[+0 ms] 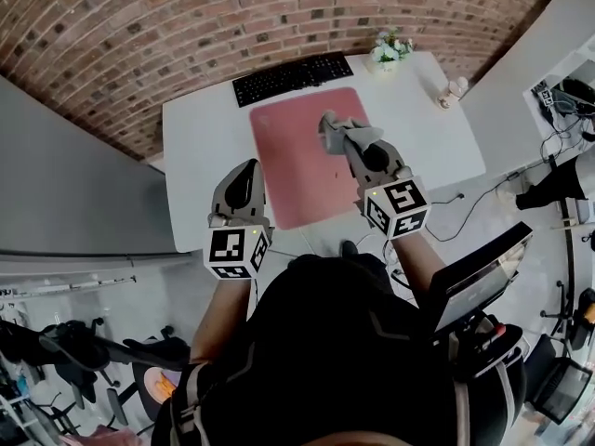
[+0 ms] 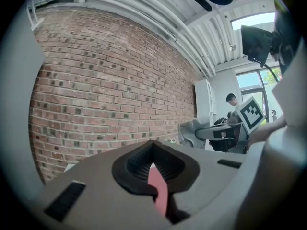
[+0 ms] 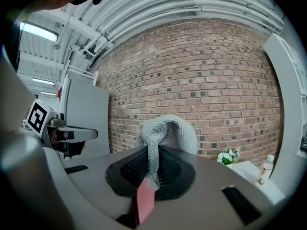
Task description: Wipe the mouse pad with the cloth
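A pink mouse pad (image 1: pixel 296 170) lies in the middle of the white desk (image 1: pixel 200 147). My right gripper (image 1: pixel 346 139) is held above the pad's right half, shut on a grey knitted cloth (image 1: pixel 332 128). In the right gripper view the cloth (image 3: pixel 165 132) bulges out above the jaws, with a strip pinched between them. My left gripper (image 1: pixel 244 178) is by the pad's left front edge, shut with nothing in it. In the left gripper view only a sliver of the pink pad (image 2: pixel 158 189) shows through the slit, and the cloth (image 2: pixel 189 130) appears at the right.
A black keyboard (image 1: pixel 291 75) lies behind the pad. White flowers (image 1: pixel 389 51) and a small pale object (image 1: pixel 453 91) stand at the desk's back right. A brick wall runs behind the desk. A chair and cables are on the floor at right.
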A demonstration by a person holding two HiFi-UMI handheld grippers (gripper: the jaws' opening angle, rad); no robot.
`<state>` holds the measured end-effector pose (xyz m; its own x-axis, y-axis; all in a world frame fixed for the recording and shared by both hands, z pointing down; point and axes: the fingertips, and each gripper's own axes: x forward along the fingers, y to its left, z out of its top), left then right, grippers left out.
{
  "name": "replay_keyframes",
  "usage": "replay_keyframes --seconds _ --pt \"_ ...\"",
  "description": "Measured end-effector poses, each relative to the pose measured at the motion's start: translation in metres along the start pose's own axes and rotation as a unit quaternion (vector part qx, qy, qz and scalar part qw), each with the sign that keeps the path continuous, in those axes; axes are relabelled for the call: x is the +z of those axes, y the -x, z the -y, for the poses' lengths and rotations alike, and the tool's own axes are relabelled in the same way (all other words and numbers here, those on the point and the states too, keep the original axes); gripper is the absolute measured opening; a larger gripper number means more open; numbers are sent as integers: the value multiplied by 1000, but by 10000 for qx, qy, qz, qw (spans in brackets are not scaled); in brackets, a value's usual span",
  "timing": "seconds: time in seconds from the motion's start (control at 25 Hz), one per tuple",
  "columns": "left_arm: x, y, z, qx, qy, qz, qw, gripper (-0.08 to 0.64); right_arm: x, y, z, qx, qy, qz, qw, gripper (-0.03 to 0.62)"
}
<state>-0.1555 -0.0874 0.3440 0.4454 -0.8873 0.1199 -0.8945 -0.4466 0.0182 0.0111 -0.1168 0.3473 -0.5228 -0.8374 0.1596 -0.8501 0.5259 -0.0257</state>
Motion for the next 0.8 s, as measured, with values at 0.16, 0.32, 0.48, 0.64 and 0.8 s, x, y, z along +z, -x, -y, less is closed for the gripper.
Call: replay_keyframes --seconds 0.16,0.32,0.48,0.64,0.8 --pt "12 -9 19 7 -19 63 10000 0 7 9 10 115 37 54 9999 29" --pt "21 -20 28 211 -30 187 9996 0 9 16 23 219 31 120 9997 29" --pt "26 -29 39 355 -55 218 9991 0 9 22 38 310 4 158 9994 29" --pt "26 -38 51 392 -29 197 9990 0 7 25 52 347 -30 162 9993 29" --pt "25 -48 55 413 -7 164 9990 0 5 23 61 388 -48 161 9991 28"
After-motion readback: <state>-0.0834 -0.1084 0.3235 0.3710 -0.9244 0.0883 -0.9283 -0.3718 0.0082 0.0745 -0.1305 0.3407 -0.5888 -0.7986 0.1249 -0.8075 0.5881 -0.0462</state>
